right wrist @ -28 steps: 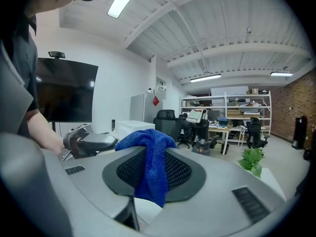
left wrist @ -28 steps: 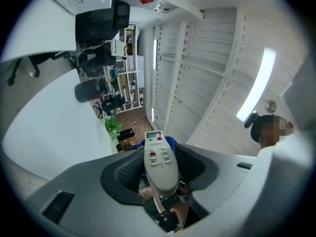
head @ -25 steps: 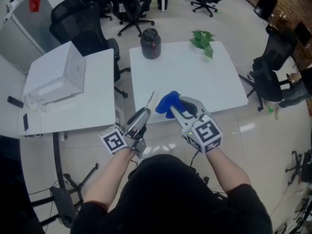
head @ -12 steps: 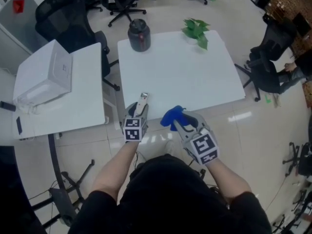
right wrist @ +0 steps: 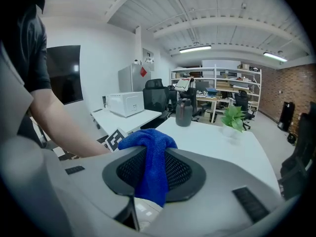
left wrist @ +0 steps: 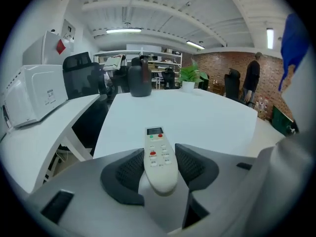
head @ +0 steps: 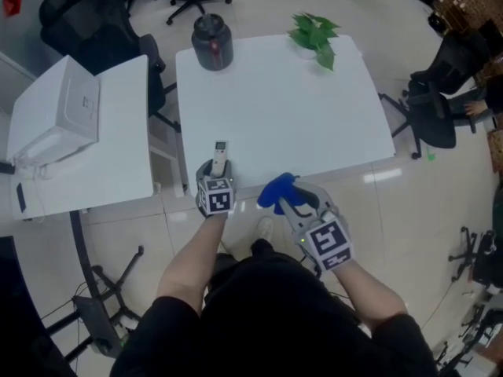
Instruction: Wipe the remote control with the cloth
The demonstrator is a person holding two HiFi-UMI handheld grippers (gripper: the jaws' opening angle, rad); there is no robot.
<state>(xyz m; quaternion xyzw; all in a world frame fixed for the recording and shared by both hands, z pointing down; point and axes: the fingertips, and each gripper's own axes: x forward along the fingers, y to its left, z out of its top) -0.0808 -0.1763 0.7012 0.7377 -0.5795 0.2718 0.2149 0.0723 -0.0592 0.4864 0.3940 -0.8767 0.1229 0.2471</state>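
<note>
At the white table [head: 299, 108], our left gripper [head: 215, 169] clasped the remote control [left wrist: 159, 152] jutting ahead of its jaws and our right gripper [right wrist: 154, 169] clenched the cloth [right wrist: 150, 154], so we judged gentle lengthwise strokes best.

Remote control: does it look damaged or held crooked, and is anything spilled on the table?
Nothing stands out. The remote control looks intact and lies straight between the pads of the left gripper. The jar and the plant stand upright on the white table; no spill shows.

White table [head: 275, 116]: dark jug [head: 212, 42] at far-left corner, potted plant [head: 314, 36] at far edge. Side table [head: 118, 148] to its left: white appliance [head: 51, 120].
</note>
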